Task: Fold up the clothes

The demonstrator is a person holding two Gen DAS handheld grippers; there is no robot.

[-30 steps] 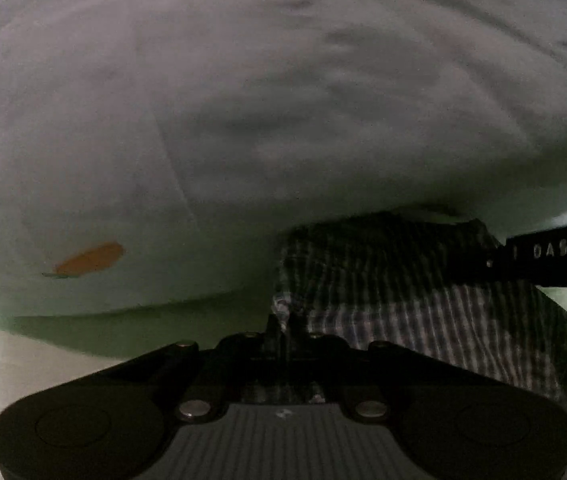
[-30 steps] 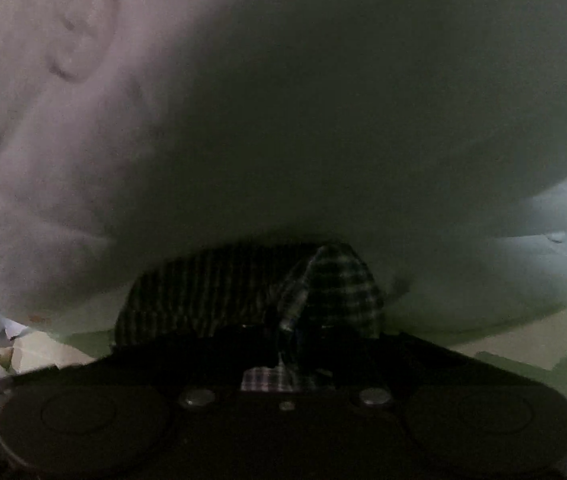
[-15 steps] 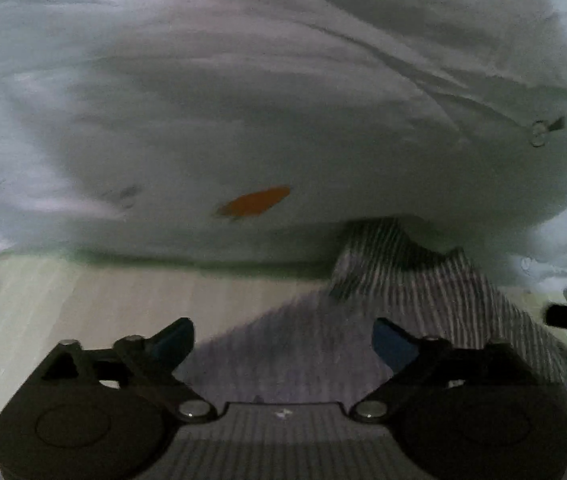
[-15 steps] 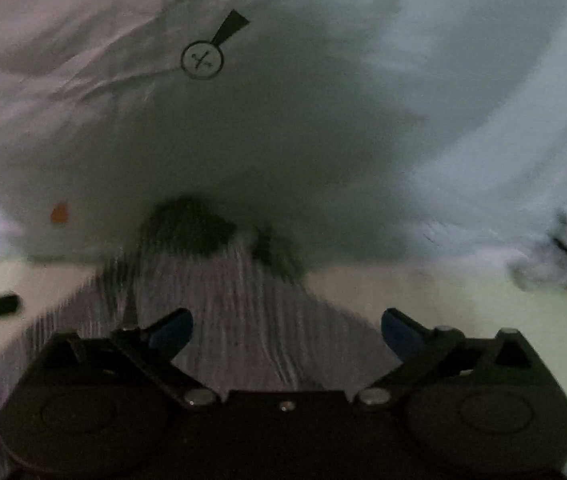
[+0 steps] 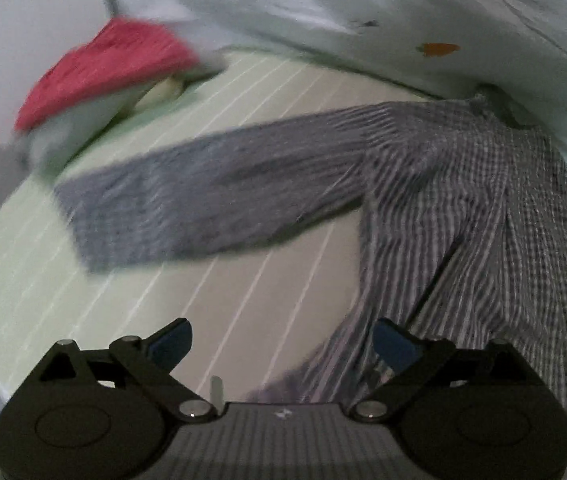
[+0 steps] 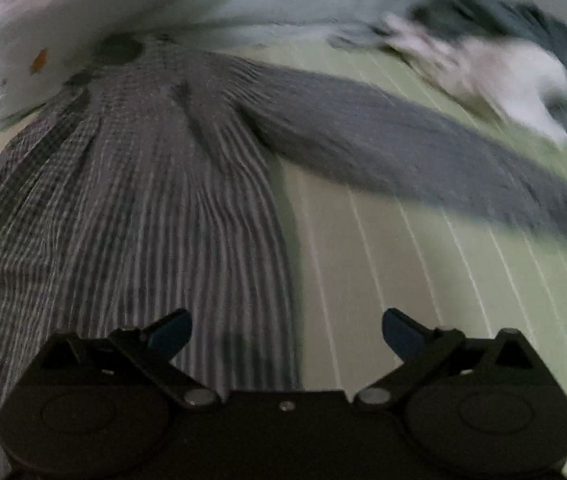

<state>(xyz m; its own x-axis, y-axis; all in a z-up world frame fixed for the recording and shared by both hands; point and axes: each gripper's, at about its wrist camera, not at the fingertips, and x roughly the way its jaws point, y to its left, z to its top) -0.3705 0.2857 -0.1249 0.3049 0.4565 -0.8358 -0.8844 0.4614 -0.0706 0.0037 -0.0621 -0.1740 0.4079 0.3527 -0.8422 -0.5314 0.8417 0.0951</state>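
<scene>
A grey checked long-sleeved shirt (image 5: pixel 463 208) lies spread on a pale green striped bed sheet (image 5: pixel 243 300). Its collar points away, up against white bedding. In the left wrist view one sleeve (image 5: pixel 211 196) stretches out to the left. In the right wrist view the shirt body (image 6: pixel 131 200) fills the left and the other sleeve (image 6: pixel 423 152) stretches right. My left gripper (image 5: pixel 281 340) is open and empty over the shirt's left hem edge. My right gripper (image 6: pixel 285 330) is open and empty over the shirt's right side edge.
A white duvet with a small orange mark (image 5: pixel 439 49) is bunched along the far side. A red towel (image 5: pixel 111 68) on a pale pile lies far left. A heap of white and dark teal clothes (image 6: pixel 515 64) lies far right. The sheet (image 6: pixel 423 300) shows between.
Both grippers were shut on the shirt near the collar a second ago. They opened, let it go and pulled back, so the whole shirt and both sleeves now show.
</scene>
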